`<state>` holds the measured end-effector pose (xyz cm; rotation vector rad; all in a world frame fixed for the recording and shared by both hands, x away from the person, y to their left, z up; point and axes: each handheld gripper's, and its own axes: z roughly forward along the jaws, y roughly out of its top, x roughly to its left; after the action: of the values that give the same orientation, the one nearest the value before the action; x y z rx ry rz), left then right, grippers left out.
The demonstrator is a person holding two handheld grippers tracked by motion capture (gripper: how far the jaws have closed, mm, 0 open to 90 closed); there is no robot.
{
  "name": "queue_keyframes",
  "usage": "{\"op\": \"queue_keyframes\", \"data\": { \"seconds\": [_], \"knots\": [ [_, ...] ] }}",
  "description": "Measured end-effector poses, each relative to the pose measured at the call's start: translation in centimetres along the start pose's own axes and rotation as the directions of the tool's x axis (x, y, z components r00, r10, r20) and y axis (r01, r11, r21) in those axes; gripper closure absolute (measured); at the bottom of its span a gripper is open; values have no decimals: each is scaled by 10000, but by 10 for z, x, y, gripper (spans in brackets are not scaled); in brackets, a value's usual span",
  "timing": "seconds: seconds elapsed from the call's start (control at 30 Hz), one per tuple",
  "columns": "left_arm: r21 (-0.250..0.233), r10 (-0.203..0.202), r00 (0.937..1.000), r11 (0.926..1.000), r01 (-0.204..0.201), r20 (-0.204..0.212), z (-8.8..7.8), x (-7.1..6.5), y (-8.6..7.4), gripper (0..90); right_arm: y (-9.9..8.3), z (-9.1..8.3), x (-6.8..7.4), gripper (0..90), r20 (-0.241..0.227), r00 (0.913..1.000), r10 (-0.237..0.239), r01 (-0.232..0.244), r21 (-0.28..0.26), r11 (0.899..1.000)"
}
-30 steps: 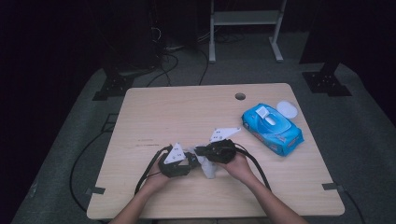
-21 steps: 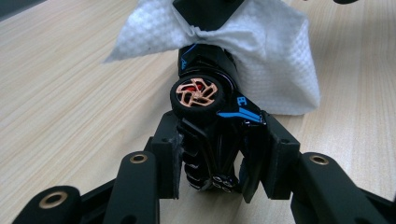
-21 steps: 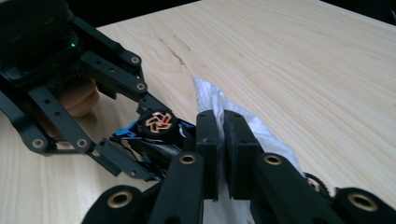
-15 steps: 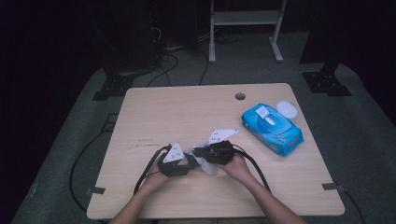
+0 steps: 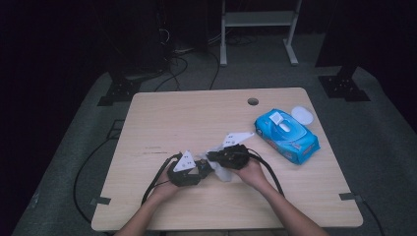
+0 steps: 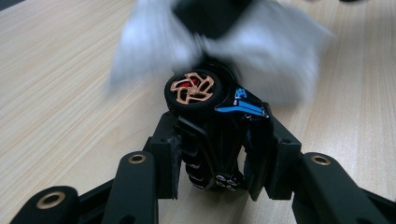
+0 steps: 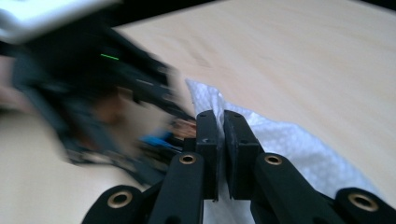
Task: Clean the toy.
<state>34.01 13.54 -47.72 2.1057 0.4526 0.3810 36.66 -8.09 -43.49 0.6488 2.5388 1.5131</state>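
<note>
On pale wood table (image 5: 162, 118), dark room, left tool (image 6: 219, 154) clamping toy car (image 6: 210, 107), right tool (image 7: 223, 140) pinching white wipe (image 7: 289, 144)

Grippers and wipe drift slightly toward 9 o'clock.

Over the last second the left gripper (image 5: 200, 169) has eased a little toward 9 o'clock on the table (image 5: 196, 113), and the right gripper (image 5: 215, 158) has followed it the same way. The white wipe (image 5: 223, 172) between them has, as far as the blur allows, bunched closer against the toy car (image 6: 219, 135) clamped by the left gripper.
</note>
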Motion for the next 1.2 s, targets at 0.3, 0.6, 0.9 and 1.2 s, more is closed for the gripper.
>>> {"op": "queue_keyframes", "data": {
  "seconds": [0.3, 0.6, 0.9, 1.2],
  "knots": [
    [-51, 52, 9999, 10000, -51, 147, 0, 0, 0, 563, 6, -3, -10, 843, 674, 9960, -585, 566, 298, 9980],
    [-147, 28, 9997, 9999, -24, 259, -1, -1, 1, 538, 11, -14, -7, 587, 232, 9979, -602, 603, -39, 9982],
    [-163, -598, 9980, 9981, 601, 181, -1, 5, 5, 415, 5, -12, -18, 554, 432, 9984, -357, 338, 438, 9985],
    [-57, -186, 9997, 9998, 187, 154, 0, 3, 6, 558, 1, -7, -16, 821, 16, 10000, -70, 70, 230, 9997]
  ]
}}
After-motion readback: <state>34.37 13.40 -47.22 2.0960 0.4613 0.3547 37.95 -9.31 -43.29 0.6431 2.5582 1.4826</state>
